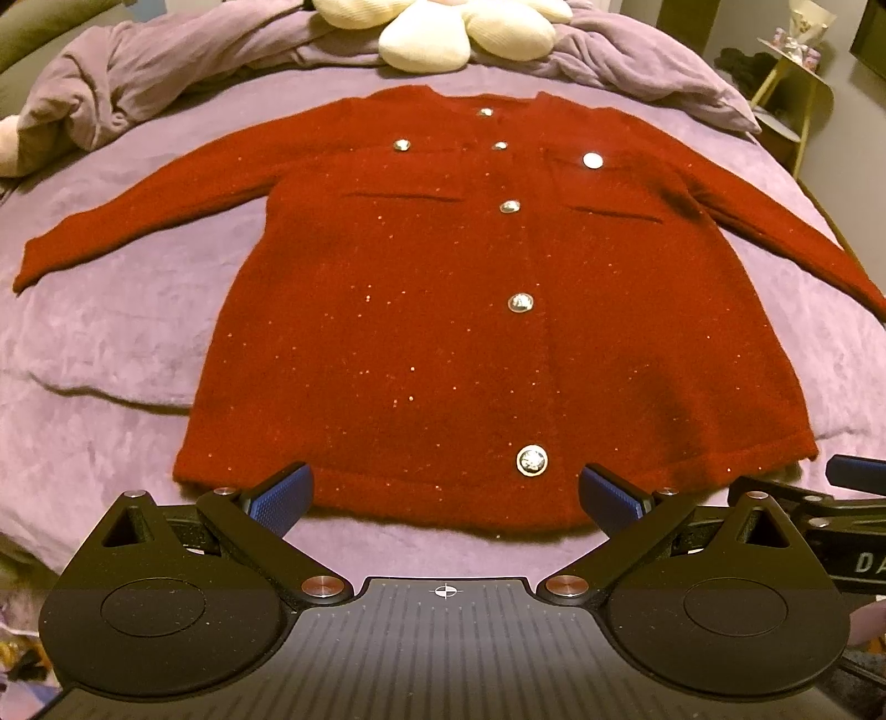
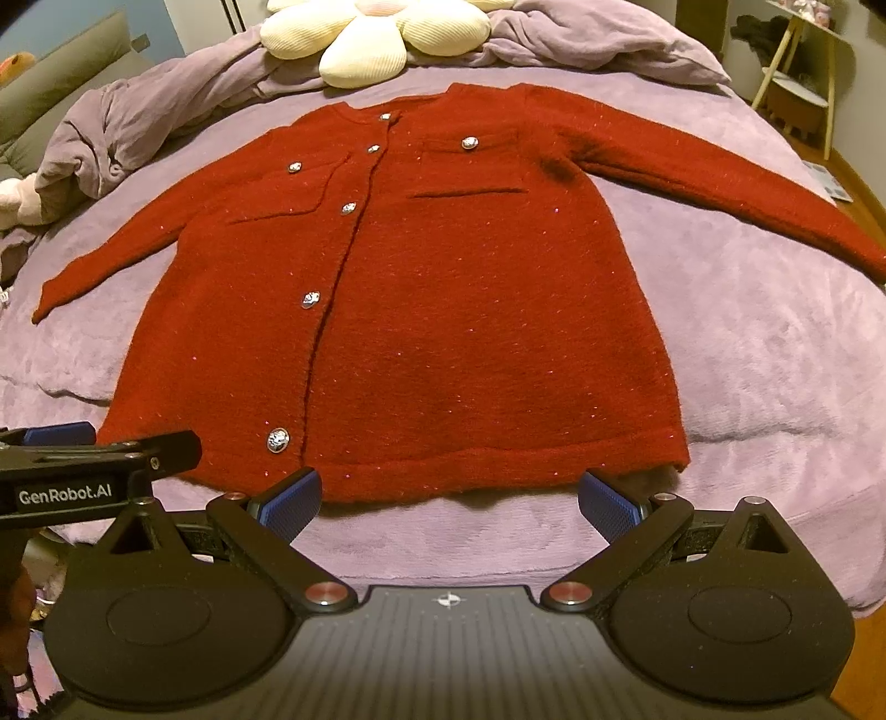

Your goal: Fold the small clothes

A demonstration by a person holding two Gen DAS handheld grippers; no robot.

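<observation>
A small red cardigan (image 1: 432, 310) with silver buttons lies flat and buttoned on the purple bed cover, both sleeves spread out sideways; it also shows in the right wrist view (image 2: 443, 310). My left gripper (image 1: 446, 495) is open and empty, its blue pads just above the cardigan's bottom hem. My right gripper (image 2: 448, 498) is open and empty, hovering at the near edge of the hem, right of the button row. Each gripper shows at the edge of the other's view: the right one (image 1: 853, 476), the left one (image 2: 99, 448).
The purple bed cover (image 1: 111, 332) spreads all around the cardigan. A bunched purple duvet (image 1: 166, 83) and a cream flower-shaped pillow (image 2: 376, 33) lie beyond the collar. A small side table (image 1: 792, 83) stands at the far right, off the bed.
</observation>
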